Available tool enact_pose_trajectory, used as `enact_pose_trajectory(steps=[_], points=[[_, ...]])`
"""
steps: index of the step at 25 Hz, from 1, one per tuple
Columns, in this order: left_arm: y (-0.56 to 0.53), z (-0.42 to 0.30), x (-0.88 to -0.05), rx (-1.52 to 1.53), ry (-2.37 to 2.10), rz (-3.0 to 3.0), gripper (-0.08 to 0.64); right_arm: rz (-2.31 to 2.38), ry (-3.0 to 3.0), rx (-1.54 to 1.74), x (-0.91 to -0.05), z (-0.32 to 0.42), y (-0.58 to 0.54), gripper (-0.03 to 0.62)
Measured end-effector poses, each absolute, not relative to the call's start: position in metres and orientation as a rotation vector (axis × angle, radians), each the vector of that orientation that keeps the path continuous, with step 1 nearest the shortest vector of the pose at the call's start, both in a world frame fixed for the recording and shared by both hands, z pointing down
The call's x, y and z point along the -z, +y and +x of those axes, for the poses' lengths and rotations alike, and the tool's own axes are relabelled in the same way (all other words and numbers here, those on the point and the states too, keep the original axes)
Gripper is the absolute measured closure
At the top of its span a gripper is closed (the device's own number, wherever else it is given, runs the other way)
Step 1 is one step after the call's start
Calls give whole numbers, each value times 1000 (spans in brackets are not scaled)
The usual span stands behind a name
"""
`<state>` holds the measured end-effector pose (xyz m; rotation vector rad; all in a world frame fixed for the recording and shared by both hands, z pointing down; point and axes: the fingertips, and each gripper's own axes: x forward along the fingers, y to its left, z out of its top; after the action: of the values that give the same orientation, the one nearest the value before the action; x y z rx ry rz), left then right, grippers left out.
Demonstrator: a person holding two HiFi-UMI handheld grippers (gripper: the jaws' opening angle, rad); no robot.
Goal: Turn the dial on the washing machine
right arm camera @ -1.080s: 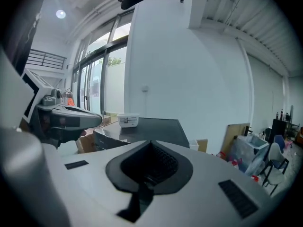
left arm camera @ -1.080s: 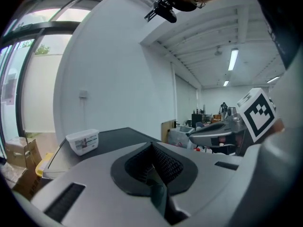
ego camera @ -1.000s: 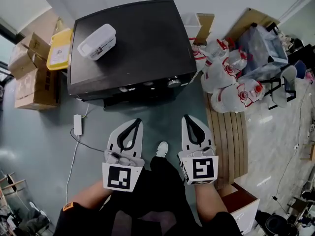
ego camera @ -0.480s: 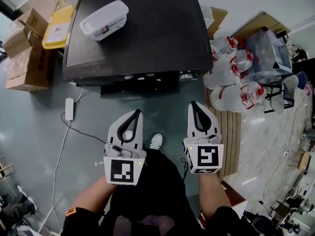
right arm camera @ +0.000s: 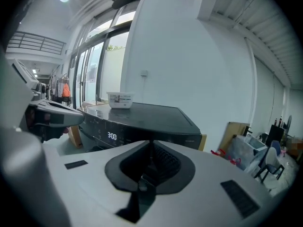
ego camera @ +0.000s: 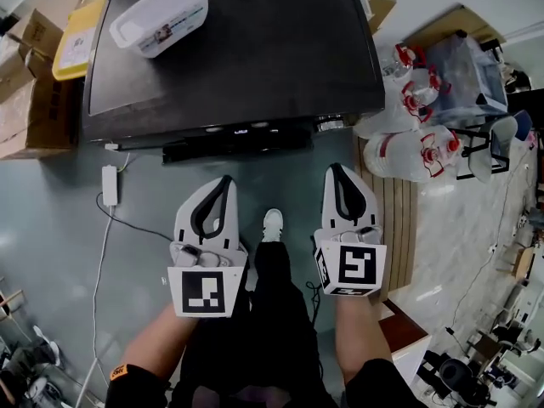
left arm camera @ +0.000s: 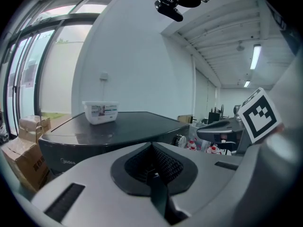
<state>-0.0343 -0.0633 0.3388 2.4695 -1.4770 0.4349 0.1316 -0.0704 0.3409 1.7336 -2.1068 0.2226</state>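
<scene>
Squarely ahead stands the washing machine [ego camera: 255,58], dark and glossy-topped, with a white plastic tub [ego camera: 161,13] on its lid toward ten o'clock. Its dial [ego camera: 330,126] is a small round silver knob at the right end of the black front panel, at twelve o'clock from the right gripper [ego camera: 333,170] and clear of it. Lit digits [right arm camera: 111,135] glow on that panel. The left gripper [ego camera: 224,181] and the right one are both clenched on nothing, side by side over the grey floor [ego camera: 68,253].
</scene>
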Motion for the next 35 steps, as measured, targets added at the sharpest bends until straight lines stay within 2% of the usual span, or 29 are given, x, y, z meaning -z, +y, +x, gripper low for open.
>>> enact_pose_trajectory(steps=[1,3,4,6,9,18,35], points=[[-66,-33,-344,-433,-1483,2457,548,1747,-2109,-234,-345,134,-73,550],[-72,-31,-355,-417,-1504,2425,546,1763,-2117,-258,-356,141,-79,438],[-75,-31,-360,-410,-1519,2408,545,1761,-2124,-263,-362,143,-81,406],[-81,-29,-369,-390,-1557,2372,448,1751,-2131,-274,-374,149,-83,331],[-87,-24,-383,-391,-1598,2325,390,1739,-2130,-299,-393,159,-83,288],[-87,-8,-416,-415,-1615,2331,332,1711,-2143,-194,-417,167,-100,278],[-112,-5,-429,-392,-1676,2334,318,1698,-2181,-59,-416,168,-144,264]])
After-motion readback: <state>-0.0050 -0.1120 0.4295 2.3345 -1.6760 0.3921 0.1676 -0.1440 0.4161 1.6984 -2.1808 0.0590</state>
